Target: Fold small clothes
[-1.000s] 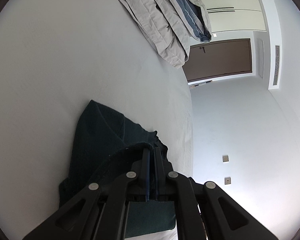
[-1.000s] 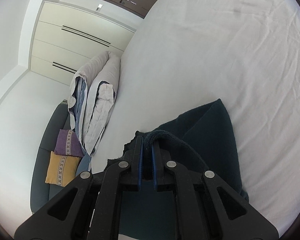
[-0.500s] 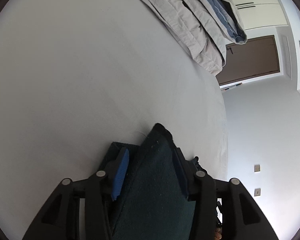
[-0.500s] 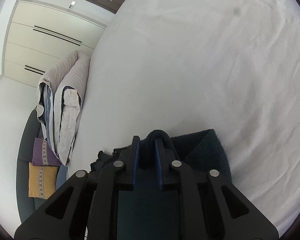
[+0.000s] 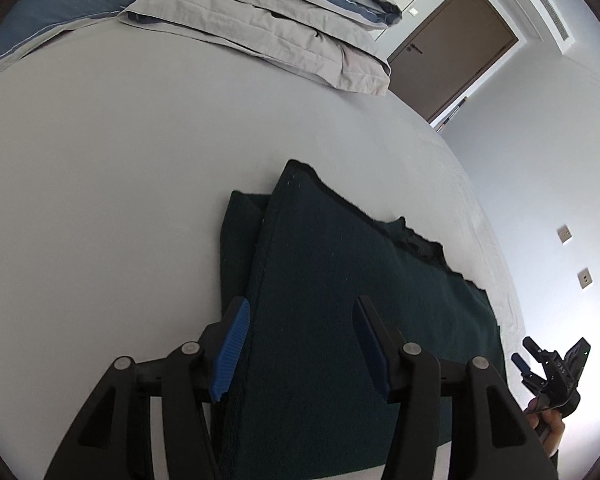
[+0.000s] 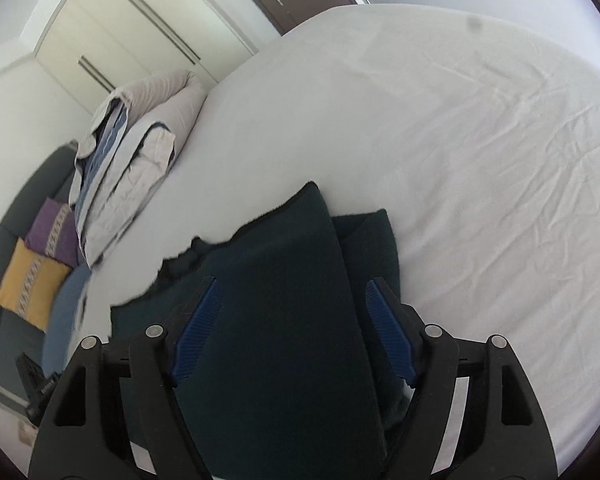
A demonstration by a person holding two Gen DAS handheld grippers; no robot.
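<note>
A dark green cloth point(image 5: 340, 280) lies folded over itself on the white bed sheet point(image 5: 100, 160), its upper layer offset from the lower one. My left gripper point(image 5: 300, 312) is open above the cloth's left end, blue pads point(image 5: 232, 344) apart, holding nothing. In the right wrist view the same cloth point(image 6: 284, 280) lies under my right gripper point(image 6: 292, 292), which is open over its right end, blue pads point(image 6: 388, 328) spread. The right gripper also shows at the lower right of the left wrist view point(image 5: 552, 372).
Folded grey and blue bedding point(image 5: 260, 12) lies at the head of the bed. A brown door point(image 5: 452, 52) and white wardrobe point(image 6: 140, 28) stand beyond. A dark sofa with purple and yellow cushions point(image 6: 32, 268) is beside the bed.
Both grippers held the cloth's edge shut a second ago. They carried it over, laid it on the lower layer, opened and pulled back; the right opened last.
</note>
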